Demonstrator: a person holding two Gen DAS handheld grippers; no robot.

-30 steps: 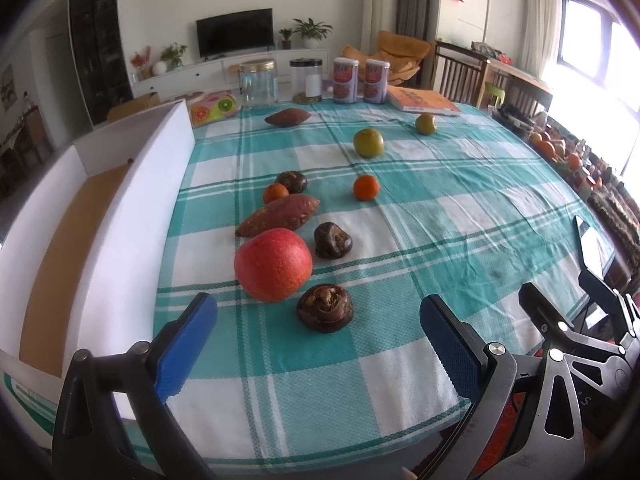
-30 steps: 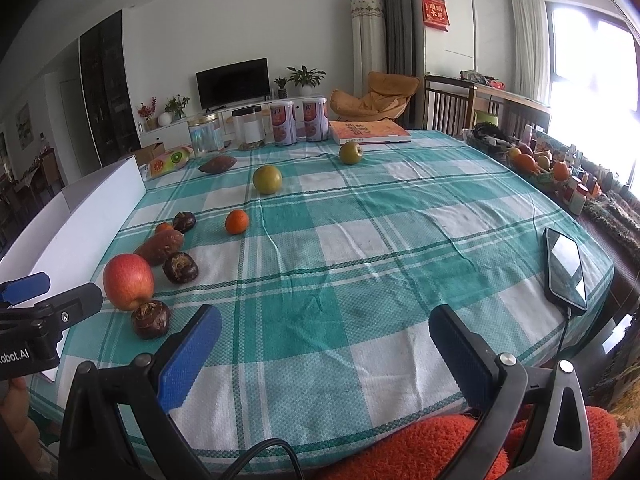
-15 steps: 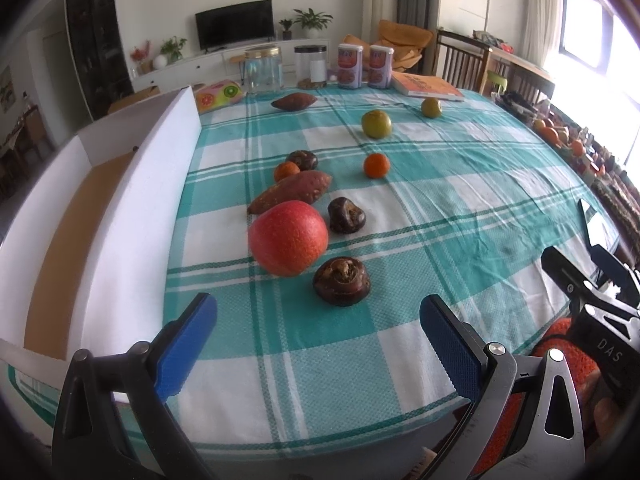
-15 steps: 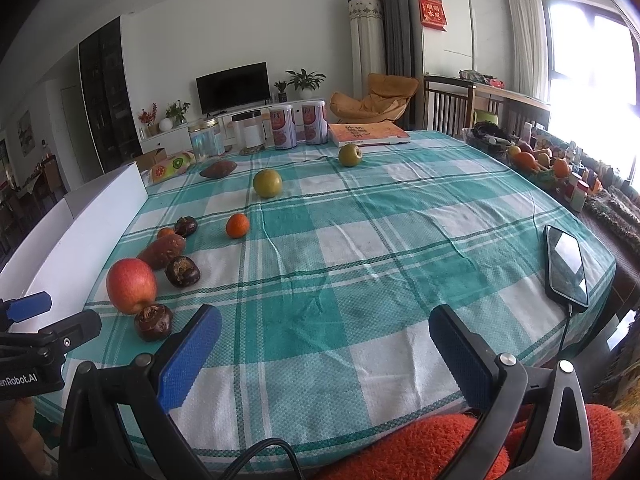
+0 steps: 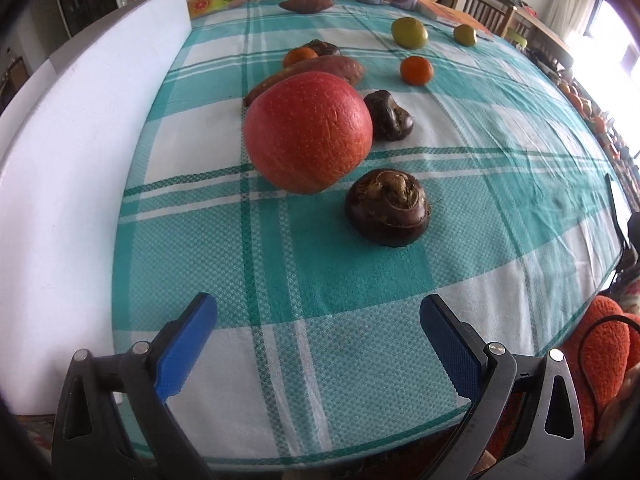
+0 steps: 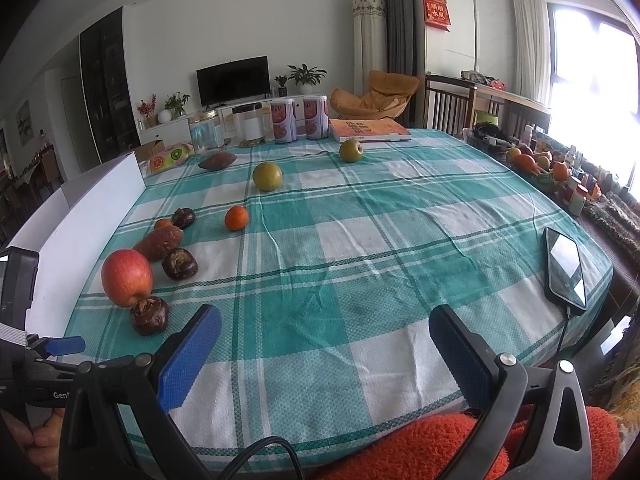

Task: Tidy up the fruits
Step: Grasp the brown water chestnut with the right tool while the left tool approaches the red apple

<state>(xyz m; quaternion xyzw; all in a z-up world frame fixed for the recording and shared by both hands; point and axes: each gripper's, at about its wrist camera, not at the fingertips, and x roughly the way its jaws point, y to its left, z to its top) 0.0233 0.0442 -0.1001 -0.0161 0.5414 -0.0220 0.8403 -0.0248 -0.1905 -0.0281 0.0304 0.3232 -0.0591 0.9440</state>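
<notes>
Left gripper lines up on the apple
Jaws spread, empty, apple-wide; white box waits just left; right gripper idles spread.

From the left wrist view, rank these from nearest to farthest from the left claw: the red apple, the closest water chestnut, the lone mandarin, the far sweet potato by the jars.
Measured from the left claw, open and empty:
1. Closest water chestnut, just ahead, slightly right.
2. Red apple, behind it, slightly left.
3. Lone mandarin, mid-table, right.
4. Far sweet potato, at the far edge by the jars.
</notes>
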